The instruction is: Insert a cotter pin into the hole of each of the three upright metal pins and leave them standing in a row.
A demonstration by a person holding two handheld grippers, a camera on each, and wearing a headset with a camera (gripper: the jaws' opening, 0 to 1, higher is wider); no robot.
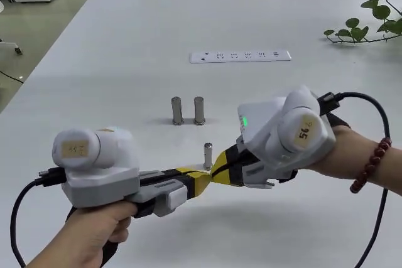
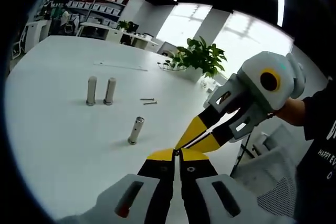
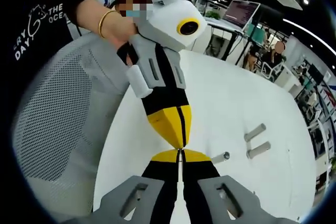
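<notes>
White table [image 1: 125,42] holds the work. Left gripper [image 2: 178,155] and right gripper [image 3: 179,153] meet tip to tip, jaws pressed together; any cotter nipped between is too small to tell. Three metal pins [image 1: 208,155] stand upright, one nearer than the pair. Two cotter pins [image 2: 147,100] lie loose nearby; insertion seems barely begun.

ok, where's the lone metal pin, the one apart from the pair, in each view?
Head view: lone pin, centre, nearer than the pair of pins.
Left gripper view: left of centre, down-right of the pair.
Right gripper view: right of centre, down-left of the pair.
Shared landmark: that pair, standing side by side.
</notes>
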